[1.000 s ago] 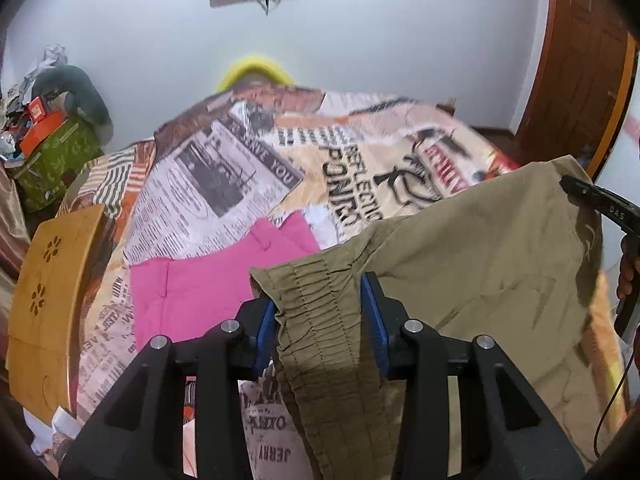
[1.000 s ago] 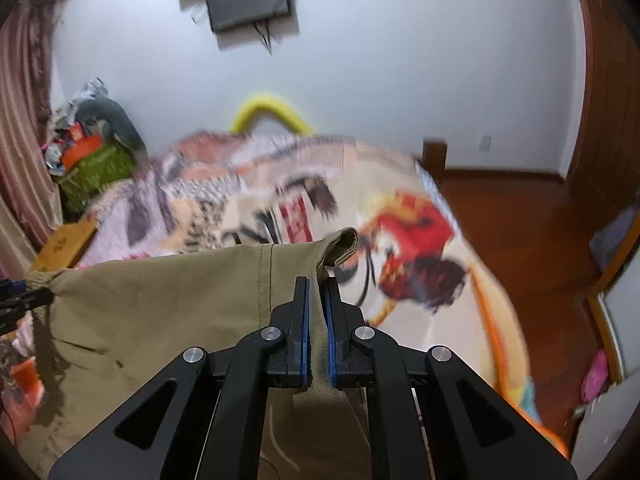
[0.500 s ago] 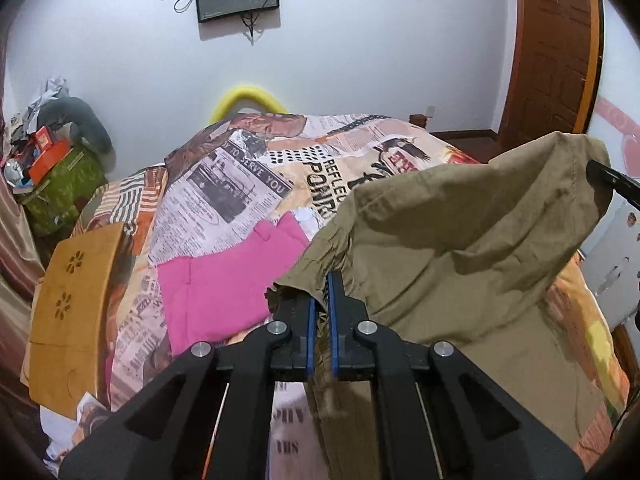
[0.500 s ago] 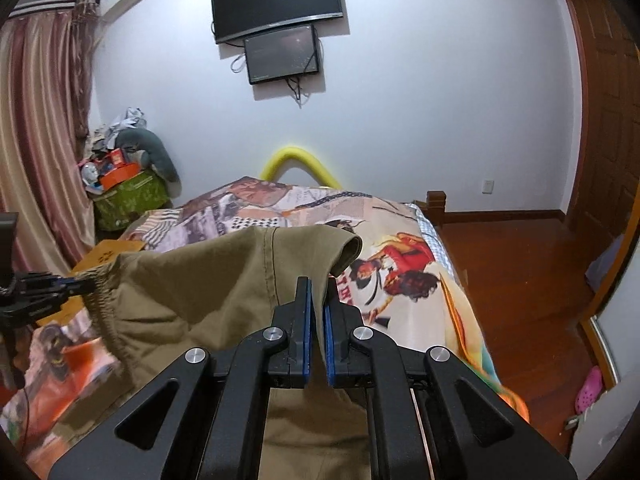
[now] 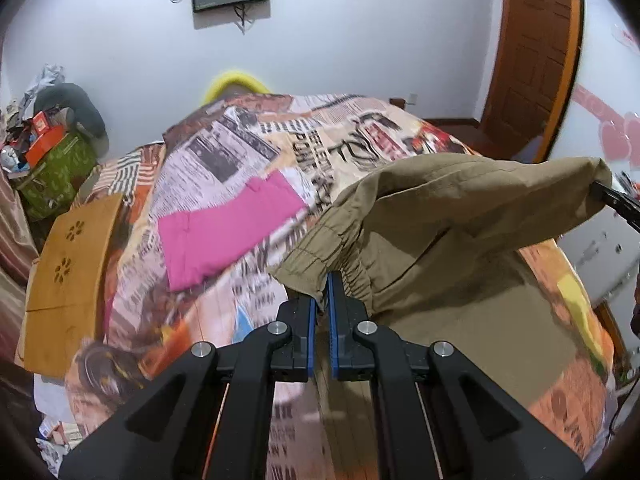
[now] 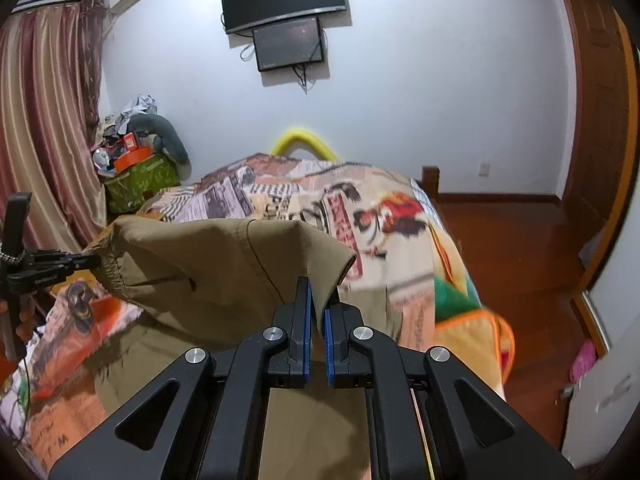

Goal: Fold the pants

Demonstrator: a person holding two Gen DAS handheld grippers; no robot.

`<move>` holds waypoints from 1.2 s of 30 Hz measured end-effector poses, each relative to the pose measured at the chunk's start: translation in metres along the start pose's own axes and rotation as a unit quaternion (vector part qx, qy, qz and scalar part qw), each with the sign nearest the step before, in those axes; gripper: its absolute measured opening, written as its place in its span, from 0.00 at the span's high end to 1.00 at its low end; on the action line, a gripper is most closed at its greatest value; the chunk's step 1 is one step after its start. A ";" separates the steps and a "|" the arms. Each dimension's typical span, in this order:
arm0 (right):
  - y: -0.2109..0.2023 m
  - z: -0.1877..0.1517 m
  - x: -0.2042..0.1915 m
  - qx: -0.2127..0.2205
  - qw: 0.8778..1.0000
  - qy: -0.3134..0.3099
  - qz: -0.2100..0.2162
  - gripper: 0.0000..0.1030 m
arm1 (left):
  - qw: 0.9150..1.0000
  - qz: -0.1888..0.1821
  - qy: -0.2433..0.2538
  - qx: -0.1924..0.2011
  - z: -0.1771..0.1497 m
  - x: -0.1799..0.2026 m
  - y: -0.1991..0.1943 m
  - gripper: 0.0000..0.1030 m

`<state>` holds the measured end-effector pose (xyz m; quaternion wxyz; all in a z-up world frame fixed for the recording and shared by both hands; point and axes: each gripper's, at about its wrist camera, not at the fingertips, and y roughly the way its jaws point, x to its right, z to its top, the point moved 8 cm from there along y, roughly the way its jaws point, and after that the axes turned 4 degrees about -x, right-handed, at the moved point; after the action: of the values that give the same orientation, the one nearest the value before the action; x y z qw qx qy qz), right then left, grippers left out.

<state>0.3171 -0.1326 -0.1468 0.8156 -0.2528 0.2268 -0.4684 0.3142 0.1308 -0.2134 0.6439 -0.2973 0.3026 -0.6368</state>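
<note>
Left claw [image 5: 322,294]: pads pinched on the gathered waistband of the khaki pants [image 5: 460,248].
Right claw [image 6: 316,306]: clamped on the opposite waistband corner.
Khaki pants: stretched between both claws, raised above the bed [image 5: 248,148], the rest draping down below them.
Pink garment [image 5: 228,228]: flat on the bed, ahead-left of the left claw.

My left gripper [image 5: 323,292] is angled downward, blue pads pinched nearly together on fabric. My right gripper [image 6: 316,300] tilts down less steeply, jaws likewise clamped on cloth. The two are spread apart, side by side.
</note>
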 end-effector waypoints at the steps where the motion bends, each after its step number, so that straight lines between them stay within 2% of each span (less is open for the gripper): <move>1: -0.002 -0.006 0.001 -0.005 1.000 0.003 -0.001 0.96 | 1.000 0.000 0.008 -0.006 -0.010 0.005 -0.002 0.94; 5: -0.012 -0.041 0.007 -0.030 0.999 0.017 -0.008 0.95 | 0.999 -0.001 0.029 -0.025 -0.042 0.019 -0.007 0.94; 8: -0.014 -0.073 0.011 -0.065 0.997 0.030 -0.014 0.92 | 0.998 0.002 0.039 -0.042 -0.067 0.025 -0.009 0.94; 13: -0.019 -0.122 0.021 -0.124 0.990 0.067 -0.025 0.91 | 0.997 -0.006 0.026 -0.070 -0.105 0.025 -0.014 0.93; 16: -0.023 -0.145 0.024 -0.151 0.984 0.087 -0.025 0.89 | 0.997 -0.005 0.019 -0.078 -0.119 0.022 -0.020 0.90; 19: -0.028 -0.153 0.025 -0.160 0.982 0.092 -0.033 0.88 | 0.997 0.001 0.017 -0.075 -0.123 0.020 -0.029 0.88; 20: -0.030 -0.153 0.025 -0.161 0.982 0.091 -0.036 0.83 | 0.997 0.002 0.016 -0.072 -0.122 0.019 -0.032 0.86; 22: -0.036 -0.149 0.024 -0.150 0.984 0.088 -0.043 0.73 | 0.998 0.003 0.017 -0.062 -0.117 0.021 -0.040 0.80; 23: -0.040 -0.145 0.023 -0.142 0.985 0.085 -0.047 0.66 | 0.998 0.004 0.019 -0.057 -0.113 0.022 -0.043 0.74; 25: -0.046 -0.138 0.016 -0.123 0.989 0.074 -0.047 0.62 | 0.999 0.005 0.027 -0.044 -0.104 0.027 -0.050 0.64; 27: -0.049 -0.129 0.007 -0.112 0.991 0.058 -0.045 0.59 | 0.999 0.001 0.038 -0.031 -0.094 0.037 -0.055 0.48; 28: -0.050 -0.125 0.002 -0.109 0.992 0.051 -0.043 0.58 | 0.999 0.000 0.044 -0.025 -0.089 0.043 -0.058 0.44; 30: -0.051 -0.115 -0.010 -0.097 0.994 0.033 -0.036 0.53 | 0.998 -0.003 0.052 -0.018 -0.083 0.052 -0.059 0.24; 33: -0.047 -0.106 -0.031 -0.089 0.996 0.015 -0.014 0.48 | 0.997 -0.010 0.068 -0.022 -0.080 0.069 -0.053 0.13; 36: -0.040 -0.104 -0.048 -0.083 0.997 -0.001 -0.001 0.41 | 0.995 -0.006 0.092 -0.036 -0.084 0.084 -0.041 0.12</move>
<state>0.2062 -0.1283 -0.1955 0.7913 -0.3204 0.2639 -0.4489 0.2245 0.0470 -0.2367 0.5984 -0.2627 0.3814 -0.6538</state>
